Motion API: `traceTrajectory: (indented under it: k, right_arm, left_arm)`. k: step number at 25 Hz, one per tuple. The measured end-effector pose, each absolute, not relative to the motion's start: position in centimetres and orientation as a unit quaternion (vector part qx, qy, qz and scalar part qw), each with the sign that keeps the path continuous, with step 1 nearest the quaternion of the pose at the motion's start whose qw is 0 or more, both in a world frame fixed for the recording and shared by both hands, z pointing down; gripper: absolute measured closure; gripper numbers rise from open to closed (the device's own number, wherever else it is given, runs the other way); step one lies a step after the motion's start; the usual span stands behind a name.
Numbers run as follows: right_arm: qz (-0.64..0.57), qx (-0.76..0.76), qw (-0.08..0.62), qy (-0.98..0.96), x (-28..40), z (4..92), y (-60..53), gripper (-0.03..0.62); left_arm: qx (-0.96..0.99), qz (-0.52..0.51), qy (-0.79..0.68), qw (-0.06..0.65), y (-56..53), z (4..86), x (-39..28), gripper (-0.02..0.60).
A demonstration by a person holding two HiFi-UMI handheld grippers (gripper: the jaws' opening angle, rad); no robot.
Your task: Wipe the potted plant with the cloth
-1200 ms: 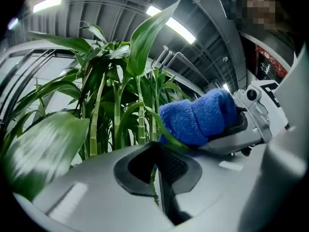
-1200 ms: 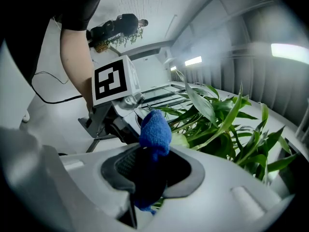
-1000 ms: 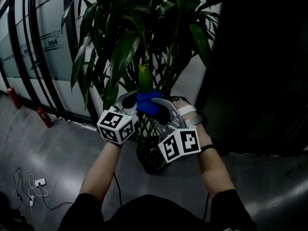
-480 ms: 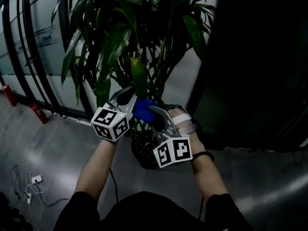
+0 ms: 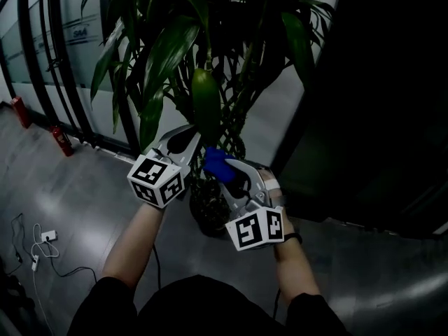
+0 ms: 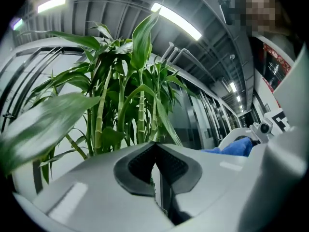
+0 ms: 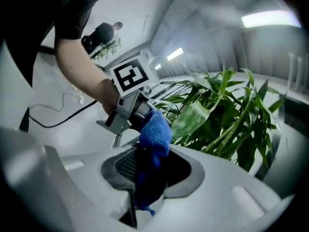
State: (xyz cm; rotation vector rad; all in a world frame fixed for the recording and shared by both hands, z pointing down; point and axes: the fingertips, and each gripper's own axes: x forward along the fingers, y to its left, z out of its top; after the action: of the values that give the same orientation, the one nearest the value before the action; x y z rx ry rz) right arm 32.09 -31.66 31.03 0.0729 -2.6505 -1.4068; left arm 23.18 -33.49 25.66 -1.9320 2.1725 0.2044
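Note:
The potted plant [image 5: 175, 47] has long green leaves on cane stems and stands in a dark pot [image 5: 206, 212] on the floor. My right gripper [image 5: 224, 166] is shut on a blue cloth [image 5: 215, 161], held just below the tip of a drooping leaf [image 5: 205, 103]. In the right gripper view the cloth [image 7: 154, 129] bulges out of the gripper [image 7: 147, 153], with a pale leaf [image 7: 193, 119] right beside it. My left gripper [image 5: 185, 135] sits close on the left of the cloth, its jaws shut [image 6: 155, 146] with nothing seen between them. The plant [image 6: 120, 105] rises ahead of it.
A glass wall with black frames [image 5: 63, 47] runs behind the plant on the left. Two red extinguishers [image 5: 61, 140] stand at its foot. A white plug and cables [image 5: 42, 240] lie on the grey floor at lower left. A dark panel [image 5: 364, 103] fills the right.
Both grippers have sunk a little in the head view and the right one has drawn back toward me. The cloth stays in the right gripper, under the drooping leaf.

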Motion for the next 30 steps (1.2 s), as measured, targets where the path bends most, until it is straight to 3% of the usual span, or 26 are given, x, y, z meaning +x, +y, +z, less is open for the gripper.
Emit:
traceTrajectory:
  k: [13, 21, 30]
  right_arm:
    - [-0.286, -0.036, -0.050, -0.956, 33.9, 34.4, -29.4, 0.482]
    - [-0.249, -0.114, -0.038, -0.961, 31.5, 37.8, -24.2, 0.482]
    - [-0.272, -0.035, -0.039, -0.961, 27.6, 37.1, -24.9, 0.482]
  left_arm:
    - [-0.558, 0.017, 0.828, 0.052, -26.2, 34.7, 24.8, 0.575]
    - [-0.503, -0.024, 0.864, 0.032, -19.6, 36.8, 23.2, 0.575]
    - [-0.522, 0.015, 0.852, 0.034, -17.7, 38.5, 16.3, 0.575]
